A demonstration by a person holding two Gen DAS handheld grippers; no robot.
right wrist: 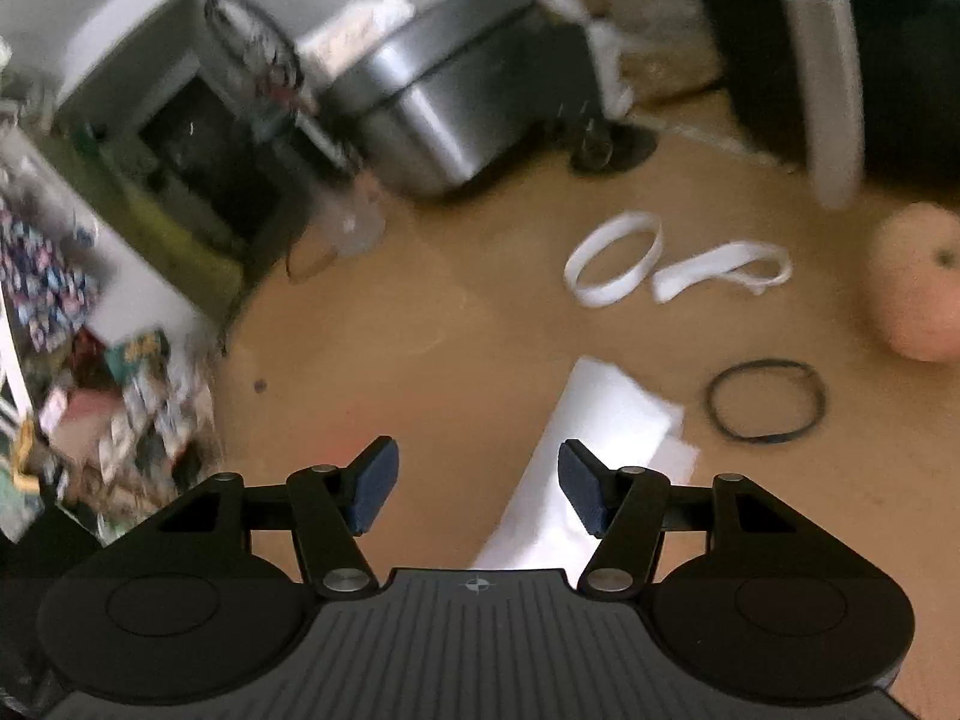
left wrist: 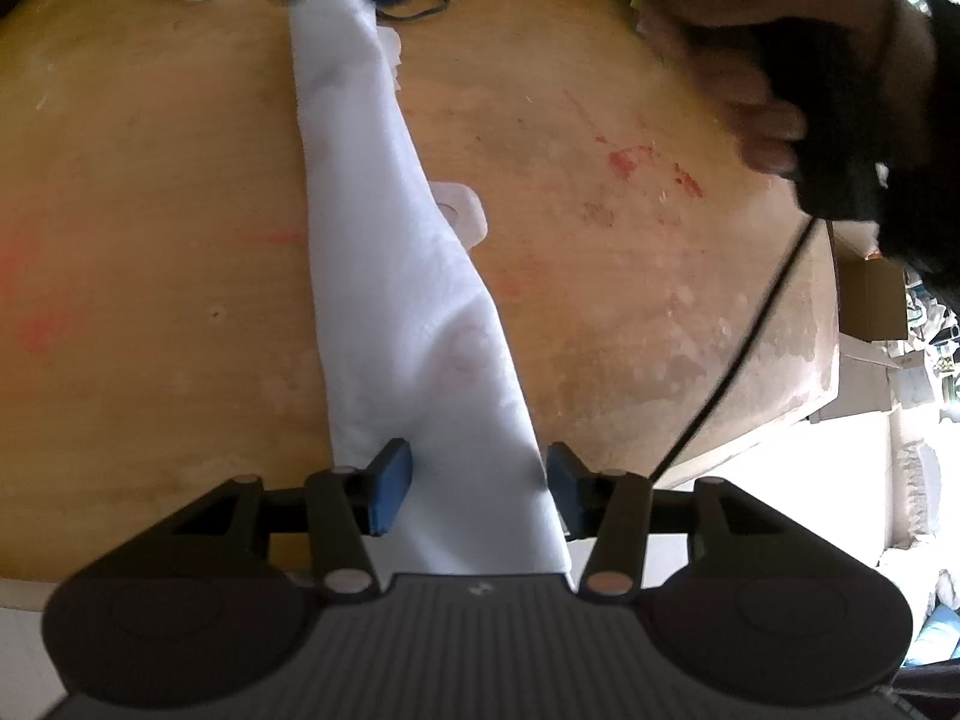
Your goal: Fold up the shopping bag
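Shopping bag [left wrist: 414, 276] lies on the desk [left wrist: 150, 240] as a long narrow white strip, already folded lengthwise by the look of it, and its near end sits right between the pads of your left tongs [left wrist: 479, 487]. Those tongs are spread apart, one pad over the cloth and the other just off its right edge, gripping nothing. Your right tongs [right wrist: 478, 489] are likewise released and hover above the desk, with the bag's other end [right wrist: 594, 438] just ahead of them and slightly right.

You seem to be between folds: the lengthwise folding is done and the crosswise fold has not started. Next, close the left tongs on the near end through all layers, then carry it toward the far end; the thin fabric may slip or fan open if you pinch only the top layer.

Beyond the right tongs lie a black rubber band [right wrist: 766, 400], then two white loops [right wrist: 615, 258], with a peach-coloured fruit [right wrist: 921, 282] far right.
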